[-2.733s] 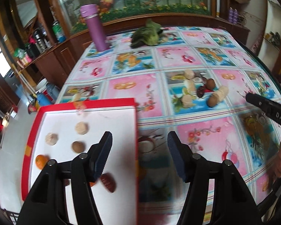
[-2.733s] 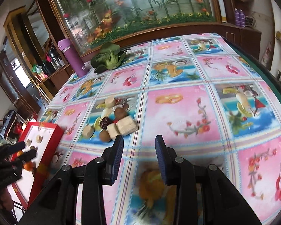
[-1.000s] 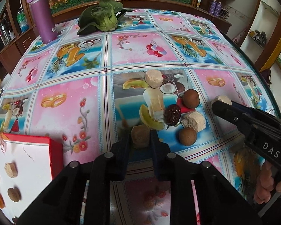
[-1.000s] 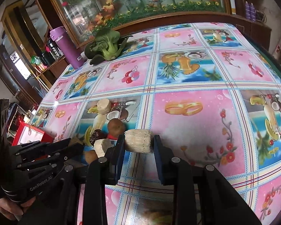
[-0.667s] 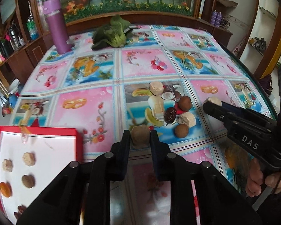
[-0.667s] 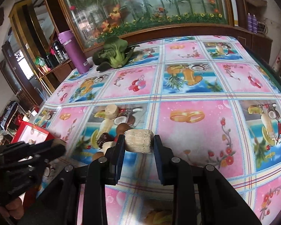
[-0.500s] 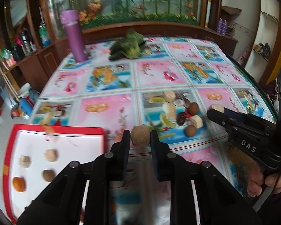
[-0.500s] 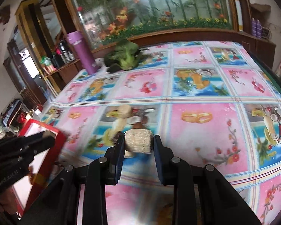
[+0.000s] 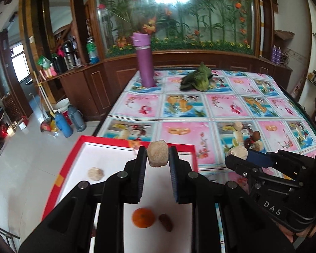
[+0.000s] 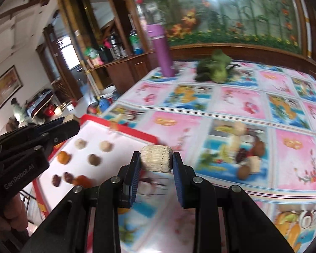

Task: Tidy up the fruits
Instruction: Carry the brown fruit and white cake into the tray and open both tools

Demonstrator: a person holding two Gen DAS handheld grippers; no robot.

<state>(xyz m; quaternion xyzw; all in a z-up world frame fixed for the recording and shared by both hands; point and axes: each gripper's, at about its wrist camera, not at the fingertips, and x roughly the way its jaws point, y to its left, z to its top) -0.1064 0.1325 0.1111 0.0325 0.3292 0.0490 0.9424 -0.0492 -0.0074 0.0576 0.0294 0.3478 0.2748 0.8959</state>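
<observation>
My left gripper (image 9: 157, 156) is shut on a round tan fruit (image 9: 157, 156), held above the far part of the red-rimmed white tray (image 9: 99, 141). In that tray lie an orange (image 9: 143, 218), a dark date (image 9: 166, 225) and a pale round fruit (image 9: 96, 174). My right gripper (image 10: 156, 158) is shut on a pale ribbed cylinder piece (image 10: 156, 158), above the tablecloth just right of the tray (image 10: 137, 133). Several fruits (image 10: 245, 158) remain in a pile on the cloth; the same pile (image 9: 247, 139) shows in the left wrist view.
A purple bottle (image 9: 144, 61) and leafy greens (image 9: 198, 80) stand at the table's far end. The tray overhangs the table's left edge, with floor, flasks (image 9: 63, 124) and a cabinet beyond. The right gripper's body (image 9: 269, 179) crosses the left view at lower right.
Both grippers closed on pieces from the pile, lifted them and carried them left. The left one now hangs over the tray; the right one has come close beside it.
</observation>
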